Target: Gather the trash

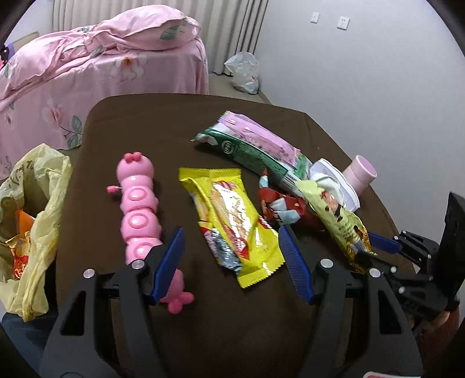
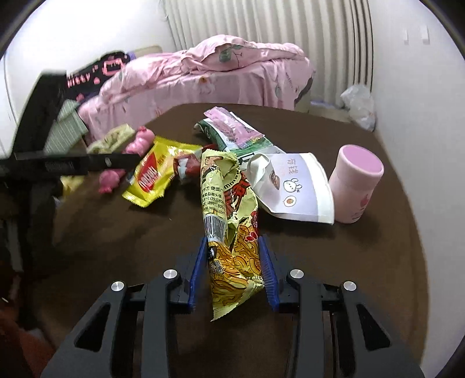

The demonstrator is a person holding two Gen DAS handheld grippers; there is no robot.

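Left claw open above yellow wrapper on brown surface; pink toy beside; yellow bag at left edge.

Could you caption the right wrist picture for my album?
Right hand-held gripper closing around a pale green noodle wrapper on the brown table, beside a pink cup.

We note a pink caterpillar toy lying on the brown table, and a pink cup standing upright near its edge. Beyond the table: a bed with pink floral bedding, white curtains.
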